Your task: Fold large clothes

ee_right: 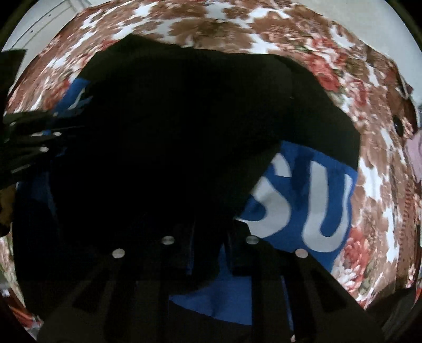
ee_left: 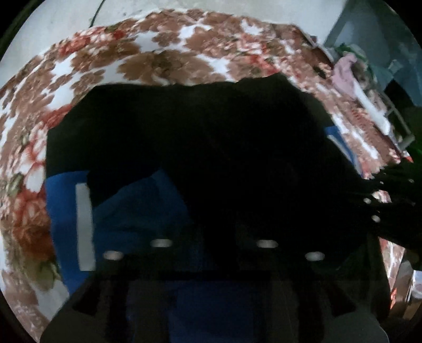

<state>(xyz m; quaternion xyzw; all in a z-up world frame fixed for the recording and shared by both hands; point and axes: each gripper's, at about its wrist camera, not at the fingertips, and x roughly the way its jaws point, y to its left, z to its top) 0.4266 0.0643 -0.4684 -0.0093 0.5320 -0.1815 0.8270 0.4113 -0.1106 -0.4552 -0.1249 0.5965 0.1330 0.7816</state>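
A large black garment [ee_left: 197, 126] with blue panels and white lettering [ee_right: 311, 200] lies on a floral bedspread [ee_left: 158, 60]. In the left wrist view my left gripper [ee_left: 213, 237] is down on the dark cloth; its jaws blend into the black fabric, so their state is unclear. In the right wrist view my right gripper [ee_right: 209, 242] has its fingers close together with black cloth between them. The right gripper also shows at the right edge of the left wrist view [ee_left: 390, 198], and the left gripper at the left edge of the right wrist view [ee_right: 29, 147].
The floral bedspread [ee_right: 369, 132] surrounds the garment on all sides. A pile of pink and green clothes [ee_left: 348, 71] lies at the bed's far right edge. A pale wall [ee_left: 66, 18] is behind the bed.
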